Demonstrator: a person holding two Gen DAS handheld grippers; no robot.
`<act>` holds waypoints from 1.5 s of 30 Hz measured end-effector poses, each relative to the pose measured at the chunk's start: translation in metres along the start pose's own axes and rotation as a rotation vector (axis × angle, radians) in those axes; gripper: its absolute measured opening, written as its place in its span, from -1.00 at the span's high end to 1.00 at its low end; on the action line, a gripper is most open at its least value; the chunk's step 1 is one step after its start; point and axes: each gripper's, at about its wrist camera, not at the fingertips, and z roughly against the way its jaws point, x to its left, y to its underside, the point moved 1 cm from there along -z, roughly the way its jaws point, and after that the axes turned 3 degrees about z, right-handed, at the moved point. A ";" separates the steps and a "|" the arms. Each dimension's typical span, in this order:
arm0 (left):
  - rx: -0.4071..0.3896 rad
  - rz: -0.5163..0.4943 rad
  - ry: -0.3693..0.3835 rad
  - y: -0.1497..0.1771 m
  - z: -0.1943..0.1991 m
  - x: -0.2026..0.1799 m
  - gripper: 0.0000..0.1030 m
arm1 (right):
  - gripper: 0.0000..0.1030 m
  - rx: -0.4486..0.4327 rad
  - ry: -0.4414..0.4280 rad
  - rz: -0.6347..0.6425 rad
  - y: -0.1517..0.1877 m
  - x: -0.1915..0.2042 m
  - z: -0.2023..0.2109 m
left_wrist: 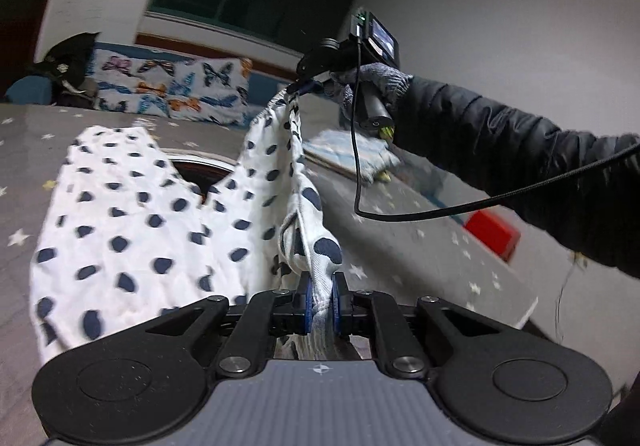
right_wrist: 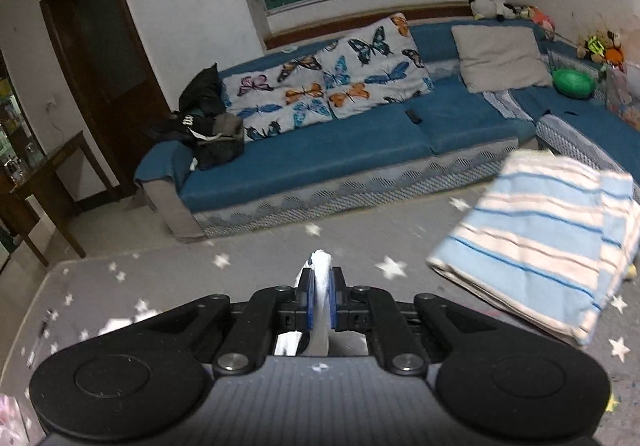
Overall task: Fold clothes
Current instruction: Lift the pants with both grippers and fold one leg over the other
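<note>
Your left tool (left_wrist: 321,296) is clenched on a bunched edge of the white cotton garment with navy blotches (left_wrist: 132,221), and your right tool (left_wrist: 298,87) pinches another bunched part of that edge, raised above the bench (left_wrist: 420,230). Between the two the edge sags rather than running taut; the rest of the cloth drapes down and lies rumpled on the grey star-printed cover of the bench. From the right wrist view only a white twist of fabric shows between that tool's blue pads (right_wrist: 335,298).

To do this fold well, draw your hands apart until the held edge is straight, then carry it over the body of the garment and lay it down flat before letting go. The cloth looks thin, soft and crinkly, so it will likely slump and crease. Keep clear of the folded blue-and-cream striped towel (right_wrist: 540,242) lying nearby.
</note>
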 end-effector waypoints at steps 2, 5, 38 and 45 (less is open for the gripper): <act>-0.023 0.034 -0.009 0.000 0.011 0.009 0.81 | 0.87 -0.005 -0.012 0.014 -0.007 0.023 -0.002; -0.049 0.072 -0.023 0.001 0.026 0.021 0.81 | 0.87 -0.003 -0.031 0.045 -0.014 0.059 -0.009; -0.082 0.361 -0.186 0.040 0.083 0.082 0.80 | 0.56 0.141 -0.164 0.336 0.049 0.274 -0.114; -0.080 0.367 -0.195 0.038 0.080 0.088 0.80 | 0.55 0.220 -0.131 0.354 0.063 0.235 -0.126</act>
